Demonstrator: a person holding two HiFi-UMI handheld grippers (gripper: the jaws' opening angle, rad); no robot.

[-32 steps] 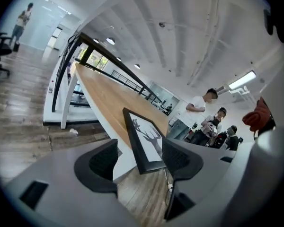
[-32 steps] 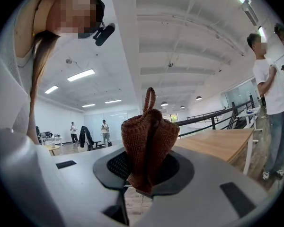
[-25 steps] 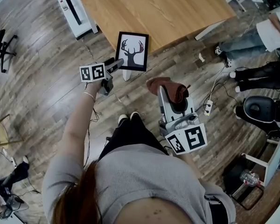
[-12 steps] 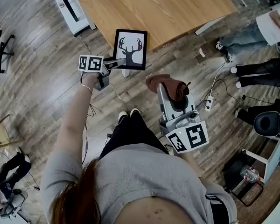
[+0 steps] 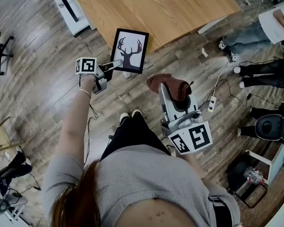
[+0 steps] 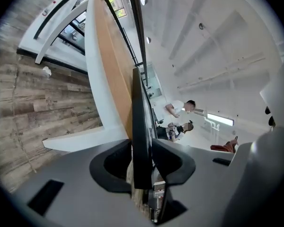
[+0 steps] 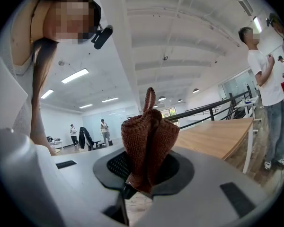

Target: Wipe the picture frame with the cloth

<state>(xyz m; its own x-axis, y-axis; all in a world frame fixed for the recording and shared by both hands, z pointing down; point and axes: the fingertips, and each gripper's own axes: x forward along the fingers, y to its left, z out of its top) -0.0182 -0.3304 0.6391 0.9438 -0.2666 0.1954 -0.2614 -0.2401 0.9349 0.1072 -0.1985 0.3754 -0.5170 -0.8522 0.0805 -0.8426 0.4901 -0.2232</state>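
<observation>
A black picture frame (image 5: 128, 51) showing a stag's-head silhouette on white hangs tilted in the air off the near edge of the wooden bench (image 5: 156, 8). Its lower left corner sits between the closing jaws of the left gripper (image 5: 114, 64). Near its lower right, a bunched rust-brown knitted cloth (image 5: 169, 85) is clamped in the right gripper (image 5: 174, 97).

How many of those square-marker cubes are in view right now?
2. One cube is on the left gripper, whose jaws are closing on the picture frame; the other cube is on the right gripper, shut on the brown cloth. None seems hidden.
</observation>
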